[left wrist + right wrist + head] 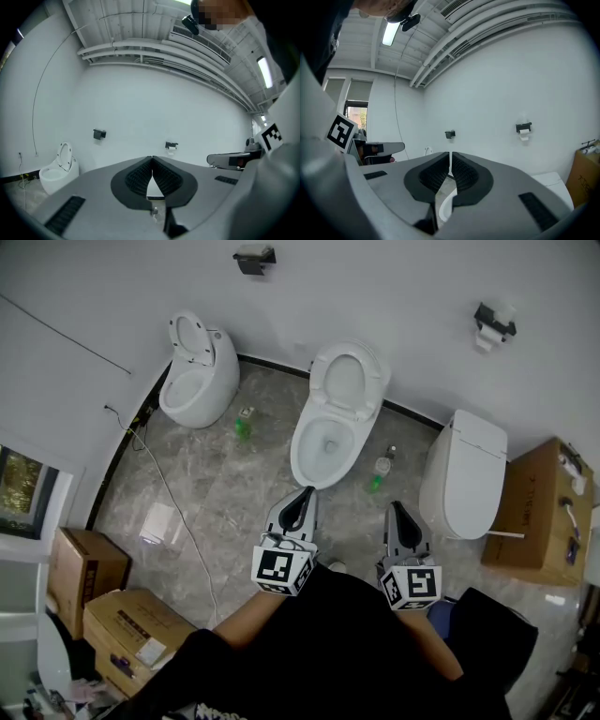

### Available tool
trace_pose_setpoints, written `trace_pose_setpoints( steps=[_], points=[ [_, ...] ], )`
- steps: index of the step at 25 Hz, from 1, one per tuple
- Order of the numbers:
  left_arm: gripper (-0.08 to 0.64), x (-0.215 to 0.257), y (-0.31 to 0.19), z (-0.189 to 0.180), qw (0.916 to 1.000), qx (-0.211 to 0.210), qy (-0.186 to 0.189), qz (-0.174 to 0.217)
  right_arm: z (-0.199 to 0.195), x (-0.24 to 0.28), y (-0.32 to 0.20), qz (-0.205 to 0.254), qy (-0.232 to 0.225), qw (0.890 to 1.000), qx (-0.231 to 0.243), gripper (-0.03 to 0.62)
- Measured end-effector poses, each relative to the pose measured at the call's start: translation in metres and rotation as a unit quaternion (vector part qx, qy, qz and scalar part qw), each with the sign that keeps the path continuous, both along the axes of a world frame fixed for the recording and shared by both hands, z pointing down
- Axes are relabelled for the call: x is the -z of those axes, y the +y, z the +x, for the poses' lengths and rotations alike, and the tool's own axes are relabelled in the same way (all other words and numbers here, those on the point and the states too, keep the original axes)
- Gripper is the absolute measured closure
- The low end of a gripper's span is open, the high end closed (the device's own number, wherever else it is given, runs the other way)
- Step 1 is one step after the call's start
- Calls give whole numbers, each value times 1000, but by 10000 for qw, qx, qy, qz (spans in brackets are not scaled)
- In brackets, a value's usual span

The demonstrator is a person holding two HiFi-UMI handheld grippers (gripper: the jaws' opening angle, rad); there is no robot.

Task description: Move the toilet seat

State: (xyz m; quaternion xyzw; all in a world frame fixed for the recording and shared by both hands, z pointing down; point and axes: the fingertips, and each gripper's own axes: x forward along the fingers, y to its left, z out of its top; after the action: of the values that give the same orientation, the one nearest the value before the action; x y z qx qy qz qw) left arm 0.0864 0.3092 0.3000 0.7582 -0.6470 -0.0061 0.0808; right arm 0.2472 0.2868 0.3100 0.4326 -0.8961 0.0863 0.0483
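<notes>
The white ceramic toilet [323, 442] in the middle stands at the far edge of the grey marbled floor [225, 493], against the wall. Its white oval toilet seat [321, 381] is tipped up over the open bowl and leans back towards the wall. Nothing touches it, so I judge the move either already made or not yet begun, and from here I cannot say which. If the seat is meant to come down, all of that is left. The person stands just short of the bowl with both forearms held forward and low, side by side. The left tongs [307, 493] point at the bowl's near rim, pressed together with nothing between them. The right tongs [394, 509], nearer the closed white toilet [464, 474] on the right, are likewise pressed together and empty.
</notes>
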Motion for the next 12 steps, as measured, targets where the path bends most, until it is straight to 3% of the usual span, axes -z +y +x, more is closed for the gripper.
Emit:
trace_pose_setpoints(
  steps=[12],
  points=[
    [545,-6,17,28,9994,-340,-38,-99,28,5,-4,48,6,9995,-323,561]
  ],
)
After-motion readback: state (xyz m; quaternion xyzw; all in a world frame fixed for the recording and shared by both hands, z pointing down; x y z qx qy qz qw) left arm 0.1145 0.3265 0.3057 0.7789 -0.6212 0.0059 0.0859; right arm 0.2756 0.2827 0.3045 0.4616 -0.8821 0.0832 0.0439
